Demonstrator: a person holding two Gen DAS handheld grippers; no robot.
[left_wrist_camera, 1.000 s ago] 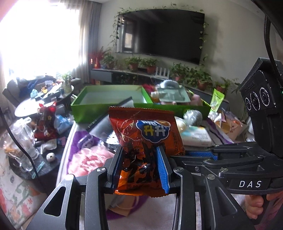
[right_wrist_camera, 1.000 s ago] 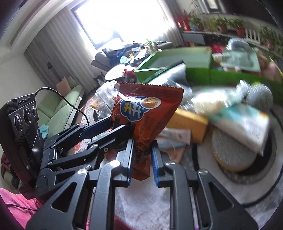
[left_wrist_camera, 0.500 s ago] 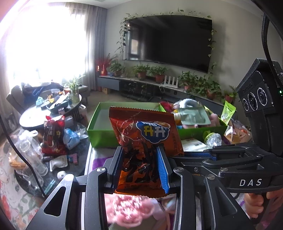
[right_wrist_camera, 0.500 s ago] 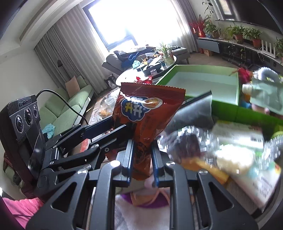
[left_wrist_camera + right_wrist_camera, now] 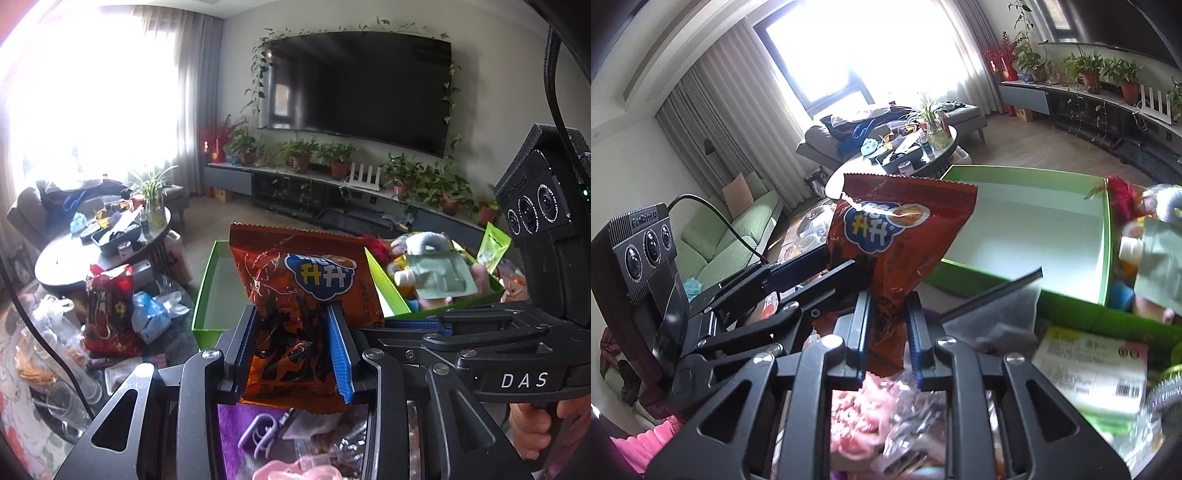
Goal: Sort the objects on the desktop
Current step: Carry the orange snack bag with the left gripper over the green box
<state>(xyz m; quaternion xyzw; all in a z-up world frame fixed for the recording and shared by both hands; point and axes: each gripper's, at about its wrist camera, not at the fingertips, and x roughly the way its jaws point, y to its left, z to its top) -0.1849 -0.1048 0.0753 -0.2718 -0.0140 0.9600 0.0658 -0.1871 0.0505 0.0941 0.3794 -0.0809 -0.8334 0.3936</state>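
An orange snack bag (image 5: pixel 306 295) with a blue logo is held upright by both grippers. My left gripper (image 5: pixel 293 347) is shut on its lower part. My right gripper (image 5: pixel 888 332) is shut on the same bag (image 5: pixel 897 236) from the side, and its body shows at the right of the left wrist view (image 5: pixel 498 354). The bag hangs above the near edge of an empty green box (image 5: pixel 207 295), also in the right wrist view (image 5: pixel 1034 206). A second green box (image 5: pixel 443 310) beside it holds several items.
Below the grippers lie a purple cloth with a lilac clip (image 5: pixel 258 439), a pink item (image 5: pixel 857 413) and clear wrappers. A white-green packet (image 5: pixel 1089 369) lies right. A red bag (image 5: pixel 107 306) and blue bag (image 5: pixel 151 314) lie left. A round cluttered side table (image 5: pixel 99 243) stands beyond.
Both grippers have risen and moved forward with the snack bag, from over the cluttered tabletop to the near edge of the empty green box. Grips are unchanged.
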